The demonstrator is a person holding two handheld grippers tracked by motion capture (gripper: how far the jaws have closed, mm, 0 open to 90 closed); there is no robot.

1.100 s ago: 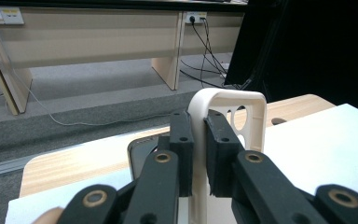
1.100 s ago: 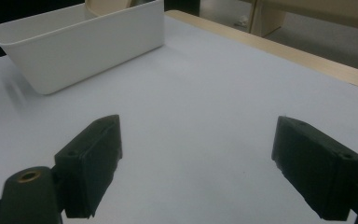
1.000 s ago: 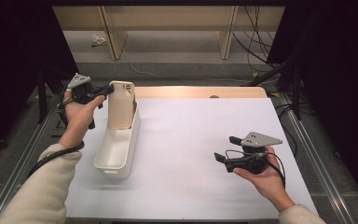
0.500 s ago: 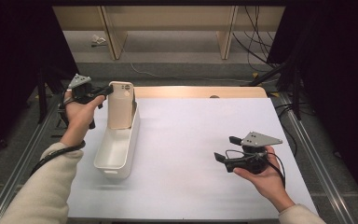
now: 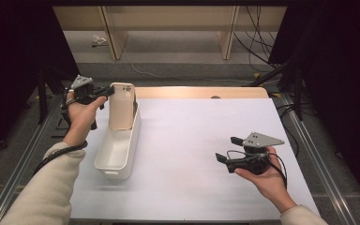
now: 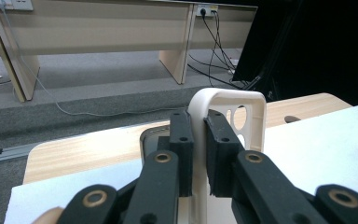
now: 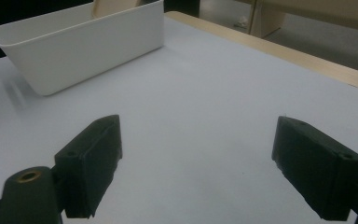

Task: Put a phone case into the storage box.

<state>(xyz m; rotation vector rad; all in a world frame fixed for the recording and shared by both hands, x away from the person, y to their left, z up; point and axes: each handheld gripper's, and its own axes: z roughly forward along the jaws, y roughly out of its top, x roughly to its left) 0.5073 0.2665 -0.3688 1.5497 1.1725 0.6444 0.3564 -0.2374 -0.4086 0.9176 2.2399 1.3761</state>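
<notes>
A beige phone case (image 5: 122, 106) stands upright at the far end of a long white bin (image 5: 117, 149) on the left of the table. My left gripper (image 5: 107, 91) is shut on the case's top left edge. Seen from the left gripper view, the black pads (image 6: 182, 140) pinch the rim of the case (image 6: 233, 100), whose camera cut-out faces right. My right gripper (image 5: 227, 149) rests low over the white mat at the right, jaws wide open and pointing left, nothing between them. From the right gripper view, the bin (image 7: 81, 42) lies far ahead of that gripper (image 7: 198, 158).
A white mat (image 5: 201, 131) covers most of the wooden table (image 5: 201, 92). Beyond the table's far edge are grey floor, wooden legs and cables (image 5: 258, 28). Metal rails run along both sides of the table.
</notes>
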